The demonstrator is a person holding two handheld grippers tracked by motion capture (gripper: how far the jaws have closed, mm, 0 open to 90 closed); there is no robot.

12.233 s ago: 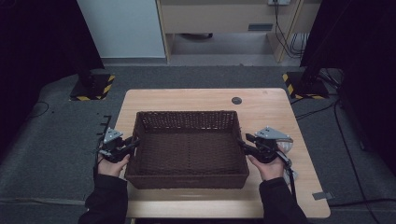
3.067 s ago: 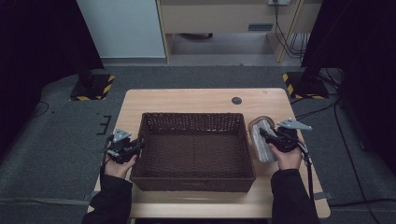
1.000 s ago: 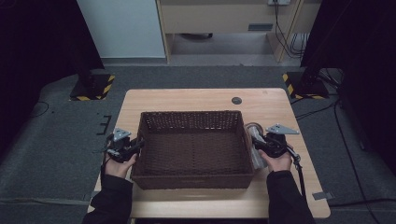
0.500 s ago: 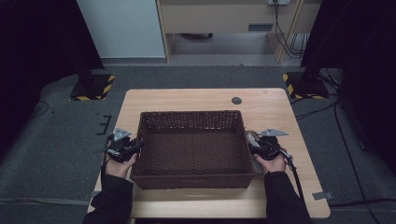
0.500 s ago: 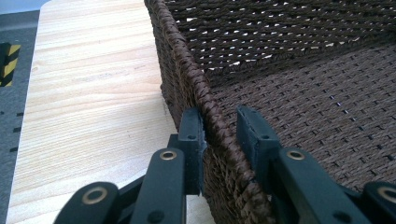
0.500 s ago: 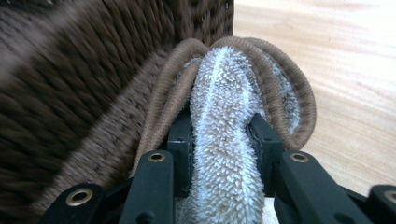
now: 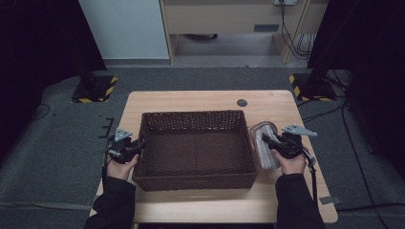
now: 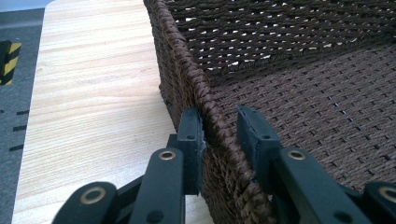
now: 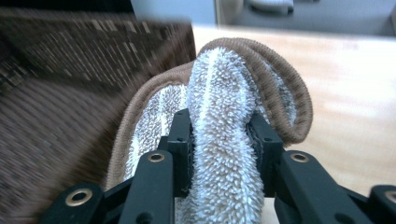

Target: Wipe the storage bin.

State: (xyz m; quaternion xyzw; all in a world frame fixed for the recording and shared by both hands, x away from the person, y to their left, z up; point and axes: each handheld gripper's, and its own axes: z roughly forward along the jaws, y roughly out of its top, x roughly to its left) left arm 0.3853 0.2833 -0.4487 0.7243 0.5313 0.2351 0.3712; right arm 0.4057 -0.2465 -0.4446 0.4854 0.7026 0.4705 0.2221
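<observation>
White fluffy towel [image 9: 224,140] with brown edge is folded, pinched in the closed right hand-held gripper [image 7: 267,141]. Just left of it stands the woven basket [image 7: 198,181] on the bench [image 7: 191,100]; the left hand-held gripper [image 8: 219,140] clamps its rim.

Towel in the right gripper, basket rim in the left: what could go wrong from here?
1. The right gripper pinches one fold of the towel; the loose rest could snag the basket wall.
2. The left gripper straddles the rim; a tug could shift the basket on the table.
</observation>
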